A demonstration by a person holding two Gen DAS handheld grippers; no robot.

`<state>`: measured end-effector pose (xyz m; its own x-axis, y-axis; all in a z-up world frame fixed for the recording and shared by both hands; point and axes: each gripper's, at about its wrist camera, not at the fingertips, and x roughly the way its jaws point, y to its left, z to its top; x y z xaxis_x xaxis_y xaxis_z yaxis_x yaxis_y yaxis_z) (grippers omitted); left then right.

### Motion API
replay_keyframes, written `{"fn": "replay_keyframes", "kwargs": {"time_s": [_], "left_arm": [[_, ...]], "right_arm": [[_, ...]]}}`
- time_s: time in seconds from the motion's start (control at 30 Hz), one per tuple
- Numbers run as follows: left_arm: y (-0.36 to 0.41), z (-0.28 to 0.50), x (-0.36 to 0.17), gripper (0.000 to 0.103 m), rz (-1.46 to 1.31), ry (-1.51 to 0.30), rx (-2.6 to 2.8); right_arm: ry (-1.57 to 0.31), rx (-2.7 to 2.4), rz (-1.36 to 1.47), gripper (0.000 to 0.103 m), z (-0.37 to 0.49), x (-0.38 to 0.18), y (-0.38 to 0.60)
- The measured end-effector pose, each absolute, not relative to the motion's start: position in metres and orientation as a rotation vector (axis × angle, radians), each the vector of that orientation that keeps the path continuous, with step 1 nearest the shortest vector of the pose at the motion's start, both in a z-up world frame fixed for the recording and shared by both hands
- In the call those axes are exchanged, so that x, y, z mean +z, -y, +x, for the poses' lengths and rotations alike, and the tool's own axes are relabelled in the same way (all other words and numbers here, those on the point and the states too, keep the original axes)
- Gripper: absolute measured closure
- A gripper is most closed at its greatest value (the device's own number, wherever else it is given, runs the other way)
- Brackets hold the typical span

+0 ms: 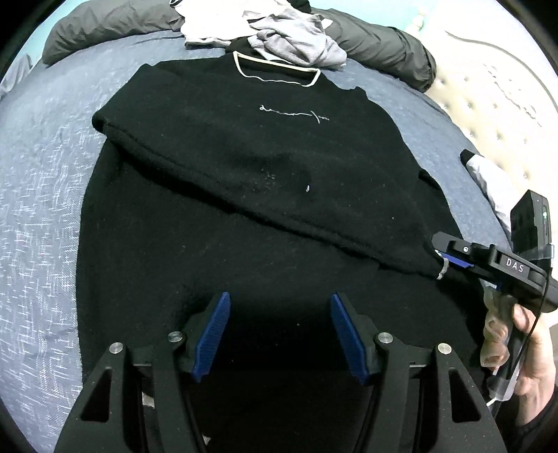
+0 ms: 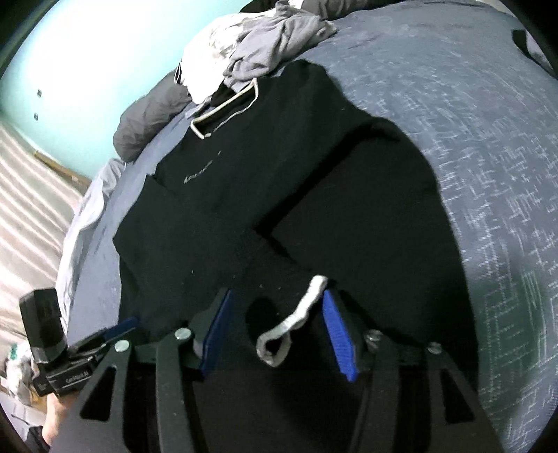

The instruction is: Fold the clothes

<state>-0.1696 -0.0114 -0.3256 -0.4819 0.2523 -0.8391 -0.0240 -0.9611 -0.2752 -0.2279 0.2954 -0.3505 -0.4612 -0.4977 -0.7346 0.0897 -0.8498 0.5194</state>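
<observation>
A black sweater [image 1: 265,146] with a cream-trimmed collar [image 1: 275,71] lies flat on the blue bedspread [image 1: 38,216], chest up. One sleeve is folded diagonally across the body, ending in a white-edged cuff [image 1: 441,270]. My left gripper [image 1: 280,313] hovers open over the sweater's lower part, nothing between its blue pads [image 1: 212,334]. My right gripper [image 1: 448,259] sits at the cuff. In the right wrist view the right gripper [image 2: 279,324] stands open with the cuff [image 2: 300,313] lying between its fingers. The left gripper [image 2: 115,331] shows at the lower left.
A heap of grey and white clothes [image 1: 279,31] lies past the collar, over dark grey bedding [image 1: 390,48]. A cream quilted surface [image 1: 495,97] borders the bed on the right. A hand [image 1: 530,348] holds the right gripper's handle. A teal wall [image 2: 87,52] stands behind.
</observation>
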Motion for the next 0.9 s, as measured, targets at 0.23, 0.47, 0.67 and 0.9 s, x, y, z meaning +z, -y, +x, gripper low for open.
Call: {"fn": "replay_keyframes", "kwargs": {"time_s": [0.23,0.47,0.67,0.9], "left_arm": [[0.011,-0.169,-0.331,0.037,-1.505,0.335,2.548],[0.014,-0.171,-0.332,0.037,-1.527,0.392,2.54],[0.032,-0.17,-0.307,0.037,-1.487,0.421,2.592],[0.1,-0.203,-0.294,0.037,-1.53,0.392,2.769]], "right_arm": [[0.566,-2.358,1.331,0.097,-0.224,-0.346,-0.291],[0.629,-2.379,1.175,0.099,-0.203,-0.305,-0.304],[0.636,-2.41,1.098,0.099,-0.183,-0.28,-0.316],[0.696,-2.423,1.122,0.099,-0.188,-0.291,-0.331]]}}
